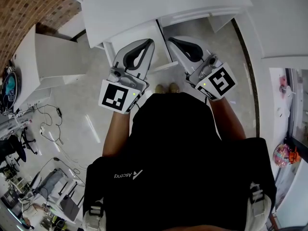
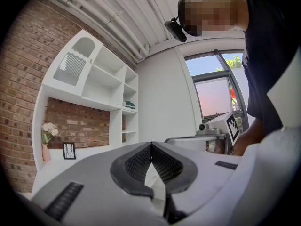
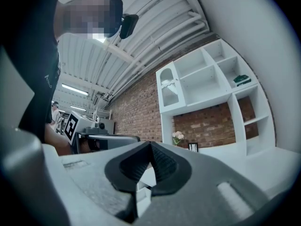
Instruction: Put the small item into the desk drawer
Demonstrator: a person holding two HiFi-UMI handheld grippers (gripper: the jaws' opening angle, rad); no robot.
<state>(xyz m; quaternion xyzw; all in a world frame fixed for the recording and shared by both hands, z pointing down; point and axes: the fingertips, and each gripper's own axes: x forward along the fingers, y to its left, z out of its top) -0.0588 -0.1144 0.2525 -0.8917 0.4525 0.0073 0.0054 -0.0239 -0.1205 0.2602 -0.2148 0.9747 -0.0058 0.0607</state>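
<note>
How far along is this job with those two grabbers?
Done: cannot tell; no small item shows anywhere, and no drawer is clearly visible. In hand: nothing; the left gripper and right gripper have fingers shut, empty, held level before the white desk. Left: unclear, either fetching the item or nothing more.

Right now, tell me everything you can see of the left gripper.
The left gripper has a pale grey plastic shell and black ribbed pads. Its jaws are shut, tips touching, nothing between them. A cube with a black square marker sits at its rear. It points about level towards the white desk.
</note>
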